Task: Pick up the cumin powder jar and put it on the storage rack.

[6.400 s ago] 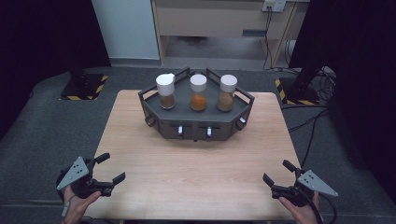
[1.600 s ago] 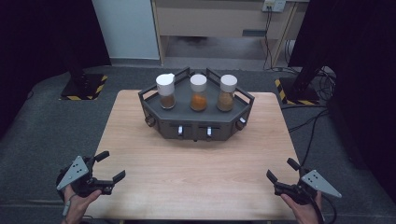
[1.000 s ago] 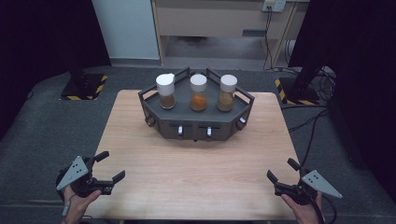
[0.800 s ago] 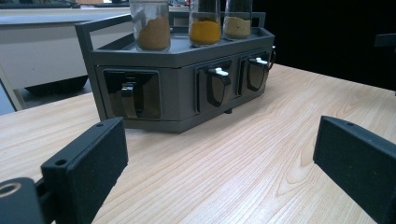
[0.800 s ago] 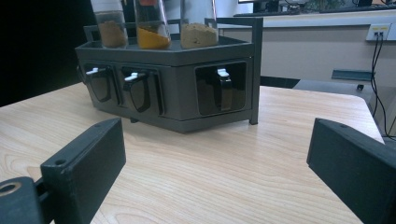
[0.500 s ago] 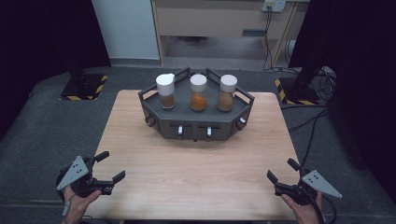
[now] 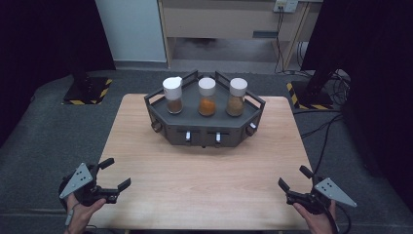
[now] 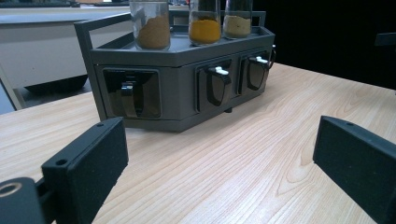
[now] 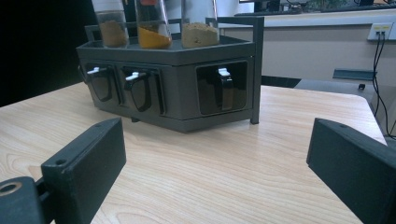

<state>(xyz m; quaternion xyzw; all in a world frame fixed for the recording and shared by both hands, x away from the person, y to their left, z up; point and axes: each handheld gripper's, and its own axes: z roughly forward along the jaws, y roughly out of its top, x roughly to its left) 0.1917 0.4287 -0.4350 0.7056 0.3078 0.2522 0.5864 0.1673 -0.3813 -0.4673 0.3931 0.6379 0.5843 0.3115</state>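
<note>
A dark grey rack (image 7: 204, 127) stands at the far middle of the wooden table (image 7: 204, 170). On its top stand three white-capped jars: brown powder (image 7: 173, 96), orange powder (image 7: 207, 97) and tan powder (image 7: 236, 97). Small drawers with levers line its front (image 8: 212, 84) (image 9: 140, 88). My left gripper (image 7: 116, 173) rests at the table's near left corner, open, nothing between its jaws. My right gripper (image 7: 294, 178) sits at the near right corner, also open and empty. Both point toward the rack, well short of it.
Grey carpet (image 7: 44, 141) surrounds the table. Behind it are a pale cabinet (image 7: 229, 19), a black stand base with yellow-black tape (image 7: 87, 90) at the left, and cables (image 7: 321, 126) on the floor at the right.
</note>
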